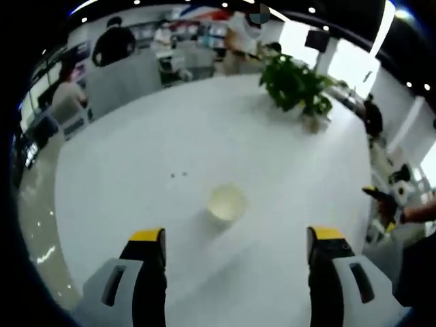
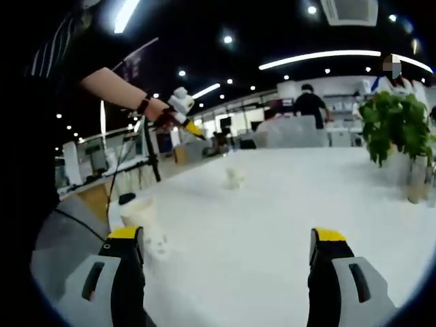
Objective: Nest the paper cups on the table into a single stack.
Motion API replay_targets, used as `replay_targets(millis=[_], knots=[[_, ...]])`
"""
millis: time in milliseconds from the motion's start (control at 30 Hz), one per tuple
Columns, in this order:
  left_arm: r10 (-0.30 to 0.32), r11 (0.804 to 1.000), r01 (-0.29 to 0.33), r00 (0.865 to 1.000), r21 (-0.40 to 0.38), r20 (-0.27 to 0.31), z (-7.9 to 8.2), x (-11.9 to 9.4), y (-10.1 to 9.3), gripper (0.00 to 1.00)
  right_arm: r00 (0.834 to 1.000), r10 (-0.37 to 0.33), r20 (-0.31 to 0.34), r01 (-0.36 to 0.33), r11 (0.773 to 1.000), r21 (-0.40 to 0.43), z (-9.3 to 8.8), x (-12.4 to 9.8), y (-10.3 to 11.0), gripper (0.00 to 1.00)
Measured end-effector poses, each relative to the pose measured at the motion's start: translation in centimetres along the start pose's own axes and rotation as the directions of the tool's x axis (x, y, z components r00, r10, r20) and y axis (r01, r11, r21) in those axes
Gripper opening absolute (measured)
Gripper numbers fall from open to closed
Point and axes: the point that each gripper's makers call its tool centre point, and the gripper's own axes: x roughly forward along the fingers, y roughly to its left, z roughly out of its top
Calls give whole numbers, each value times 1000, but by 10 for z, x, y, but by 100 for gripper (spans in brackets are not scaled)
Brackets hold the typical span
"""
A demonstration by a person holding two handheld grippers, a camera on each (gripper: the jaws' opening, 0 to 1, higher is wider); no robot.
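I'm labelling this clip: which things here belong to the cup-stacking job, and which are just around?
Job:
paper cup, upright, beyond the open left gripper
cup at the table edge
small cup farther off
right gripper, open

Just around:
potted plant
white table

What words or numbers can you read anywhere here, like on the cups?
None can be read.
The paper cup on the white table looks plain in the left gripper view.
The cups near the table edge in the right gripper view show no print.
The screens and signs far behind are too small and blurred to read.
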Motion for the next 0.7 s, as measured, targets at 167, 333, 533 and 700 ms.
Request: replay_targets(millis=[167,333,533,700], knots=[[-13,1000,13,1000,6,-21,2,11,2,83,1000,12,0,-12,1000,5,0,2,1,99],[-30,999,30,999,11,-36,1,25,3,82,1000,7,-3,-7,1000,20,-4,4,0,99],[-44,999,45,998,15,-52,0,39,6,82,1000,11,0,-11,999,31,-4,6,4,99],[-41,999,42,998,5,-53,3,52,13,81,1000,8,-5,-7,999,48,-8,8,5,99]])
